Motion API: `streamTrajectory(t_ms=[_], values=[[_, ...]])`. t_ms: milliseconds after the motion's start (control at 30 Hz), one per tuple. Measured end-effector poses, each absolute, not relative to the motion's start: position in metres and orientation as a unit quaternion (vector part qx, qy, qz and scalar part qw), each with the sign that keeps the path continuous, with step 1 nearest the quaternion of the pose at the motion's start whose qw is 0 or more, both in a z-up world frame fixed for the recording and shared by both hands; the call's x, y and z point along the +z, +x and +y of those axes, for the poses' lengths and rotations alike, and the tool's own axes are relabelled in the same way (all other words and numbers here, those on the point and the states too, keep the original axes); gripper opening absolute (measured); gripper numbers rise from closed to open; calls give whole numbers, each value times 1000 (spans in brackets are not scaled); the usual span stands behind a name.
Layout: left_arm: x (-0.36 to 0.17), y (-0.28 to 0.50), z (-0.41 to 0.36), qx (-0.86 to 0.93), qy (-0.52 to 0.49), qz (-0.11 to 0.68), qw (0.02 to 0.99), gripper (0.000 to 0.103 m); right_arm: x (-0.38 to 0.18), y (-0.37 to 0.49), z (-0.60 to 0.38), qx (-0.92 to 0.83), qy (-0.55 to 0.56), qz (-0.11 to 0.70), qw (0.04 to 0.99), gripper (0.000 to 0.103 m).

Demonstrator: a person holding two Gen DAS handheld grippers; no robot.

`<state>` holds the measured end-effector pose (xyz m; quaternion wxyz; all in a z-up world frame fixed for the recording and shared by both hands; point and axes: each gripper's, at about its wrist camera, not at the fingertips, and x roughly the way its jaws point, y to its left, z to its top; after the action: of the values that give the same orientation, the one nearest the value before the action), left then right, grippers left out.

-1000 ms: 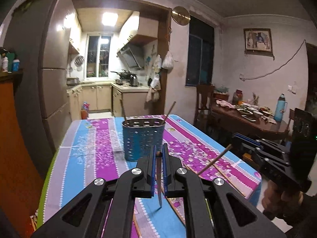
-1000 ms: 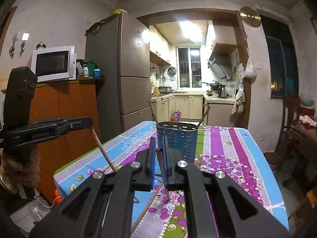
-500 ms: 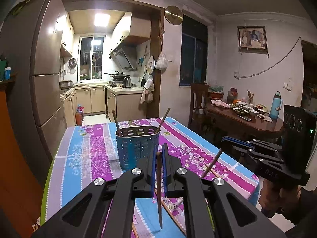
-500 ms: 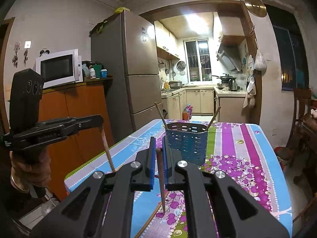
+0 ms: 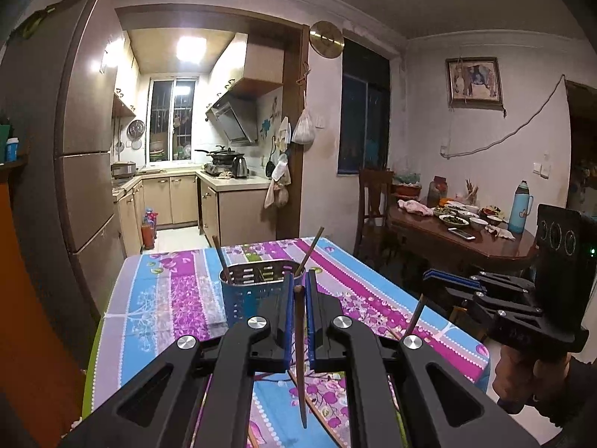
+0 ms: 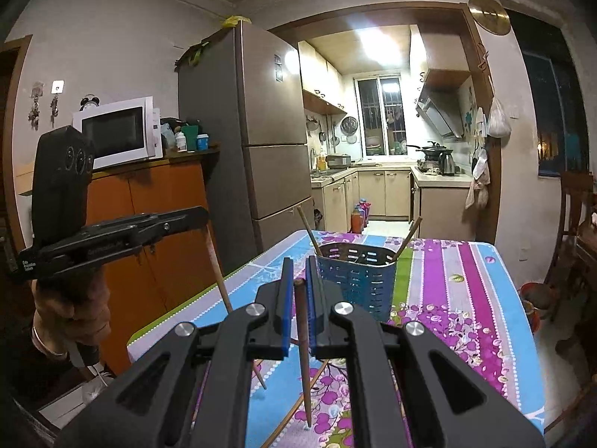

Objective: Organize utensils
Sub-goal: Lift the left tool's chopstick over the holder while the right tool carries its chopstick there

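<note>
**Both grippers clamped on a chopstick each, holder just ahead**

L gripper (image 5: 297,291): jaws closed on a dark chopstick (image 5: 299,351), which stands near upright btw the blue pads, top end level w/ the fingertips, pointed end hanging below over the tablecloth (image 5: 175,298).

R gripper (image 6: 298,280): same grip, jaws pinched on a second chopstick (image 6: 304,351), tip down close to the cloth (can't tell if it touches).

Just beyond both sets of jaws stands the blue perforated utensil holder (image 5: 242,302), upright on the table, w/ two sticks already leaning out of it, one at each side.

Below the jaws, more loose chopsticks (image 6: 298,407) lie flat on the cloth.

Farther out: fridge (image 6: 268,156) off to the L gripper's side, dining table (image 5: 466,242) off to the R gripper's side.
</note>
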<state>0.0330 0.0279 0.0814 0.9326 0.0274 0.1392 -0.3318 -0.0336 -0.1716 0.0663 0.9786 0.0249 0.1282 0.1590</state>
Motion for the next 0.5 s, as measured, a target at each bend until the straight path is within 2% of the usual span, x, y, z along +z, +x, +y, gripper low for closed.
streamTrajectory(t_ms=[500], values=[[107,80,10,-321,18,113,940,7,103,0,-180,150,19,98,984,5]])
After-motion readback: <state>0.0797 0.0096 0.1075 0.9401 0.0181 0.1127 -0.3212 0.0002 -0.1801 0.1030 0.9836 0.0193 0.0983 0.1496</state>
